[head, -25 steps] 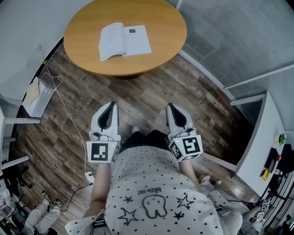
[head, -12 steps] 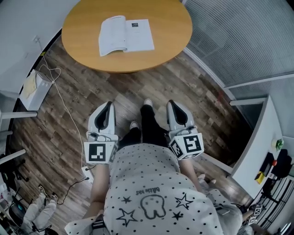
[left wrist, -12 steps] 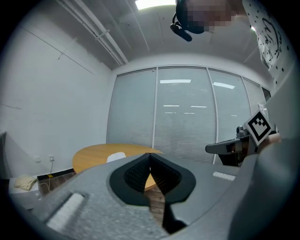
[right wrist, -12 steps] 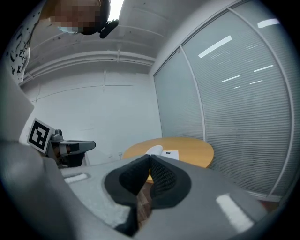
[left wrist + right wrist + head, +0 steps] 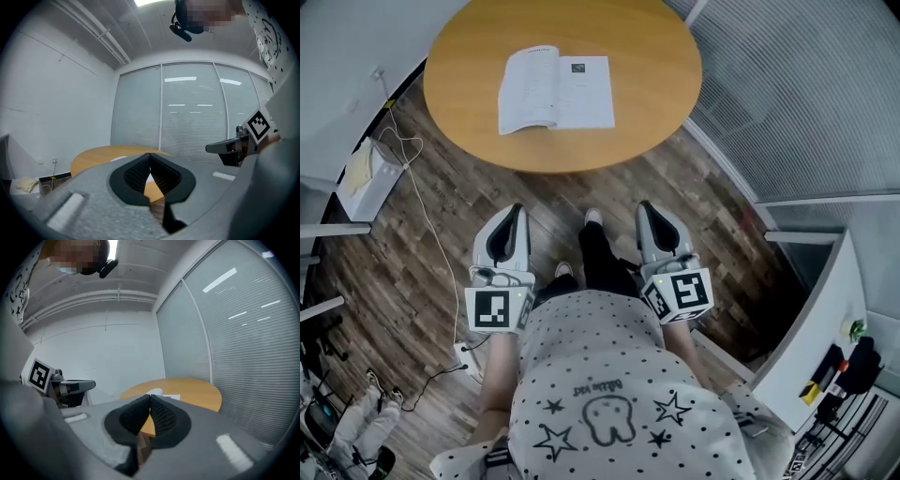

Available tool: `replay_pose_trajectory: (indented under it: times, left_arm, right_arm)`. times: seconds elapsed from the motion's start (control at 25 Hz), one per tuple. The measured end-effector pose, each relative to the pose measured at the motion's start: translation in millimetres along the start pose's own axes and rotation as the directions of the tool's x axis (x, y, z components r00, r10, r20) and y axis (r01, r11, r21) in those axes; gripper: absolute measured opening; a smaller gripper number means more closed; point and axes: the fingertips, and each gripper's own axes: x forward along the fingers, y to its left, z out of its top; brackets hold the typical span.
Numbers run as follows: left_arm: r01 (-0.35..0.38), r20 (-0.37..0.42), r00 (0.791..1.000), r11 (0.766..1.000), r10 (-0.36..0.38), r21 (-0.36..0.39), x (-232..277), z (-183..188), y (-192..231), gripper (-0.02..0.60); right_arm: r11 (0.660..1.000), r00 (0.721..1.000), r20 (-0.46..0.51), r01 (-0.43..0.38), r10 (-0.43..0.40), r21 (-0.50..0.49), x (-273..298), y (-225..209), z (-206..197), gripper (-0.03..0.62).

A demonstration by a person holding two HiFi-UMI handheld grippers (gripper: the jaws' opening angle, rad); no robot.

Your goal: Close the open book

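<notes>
An open book [image 5: 555, 91] with white pages lies flat on the round wooden table [image 5: 656, 56] at the top of the head view. Its pages show as a pale sliver [image 5: 159, 393] in the right gripper view. My left gripper [image 5: 512, 214] and right gripper [image 5: 648, 211] are held side by side over the floor, well short of the table, both pointing toward it. Each has its jaws shut with nothing between them. In the left gripper view the shut tips [image 5: 150, 157] meet in front of the table [image 5: 93, 157].
Dark wood-plank floor [image 5: 487, 211] lies between me and the table. A white box [image 5: 361, 178] with a trailing cable [image 5: 431, 234] sits on the left. Glass walls with blinds [image 5: 806, 84] curve along the right, and a white desk [image 5: 811, 328] stands at lower right.
Both grippers and I have moved toward the table; the table and book now sit lower and larger in the head view. One foot has stepped forward. The jaws stay shut.
</notes>
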Motion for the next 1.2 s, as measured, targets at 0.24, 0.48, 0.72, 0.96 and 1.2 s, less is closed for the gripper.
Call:
replay_pose_trajectory:
  times: [0.24, 0.48, 0.72, 0.96, 1.2]
  left_arm:
    - [-0.036, 0.020, 0.999, 0.999, 0.036, 0.006, 53.9, 12.4, 1.0, 0.009]
    - [-0.070, 0.013, 0.997, 0.997, 0.070, 0.018, 101.5, 21.7, 9.0, 0.010]
    - [-0.104, 0.003, 0.995, 0.994, 0.104, 0.026, 124.2, 26.5, 11.5, 0.009]
    - [-0.157, 0.006, 0.988, 0.987, 0.157, 0.018, 142.1, 24.2, 17.7, 0.009]
    - [-0.158, -0.003, 0.988, 0.987, 0.158, -0.004, 149.8, 21.4, 19.5, 0.009]
  right_arm:
    - [0.999, 0.999, 0.000, -0.036, 0.036, 0.007, 46.8, -43.5, 14.0, 0.004]
    - [0.996, 0.996, -0.018, -0.087, 0.087, 0.009, 93.2, -72.6, 24.3, 0.005]
    - [0.990, 0.990, -0.029, -0.140, 0.140, 0.010, 121.3, -87.3, 31.5, 0.004]
    - [0.984, 0.984, -0.035, -0.177, 0.177, -0.006, 146.8, -107.0, 33.6, 0.005]
    - [0.986, 0.985, -0.057, -0.165, 0.164, -0.015, 147.9, -117.3, 28.3, 0.004]
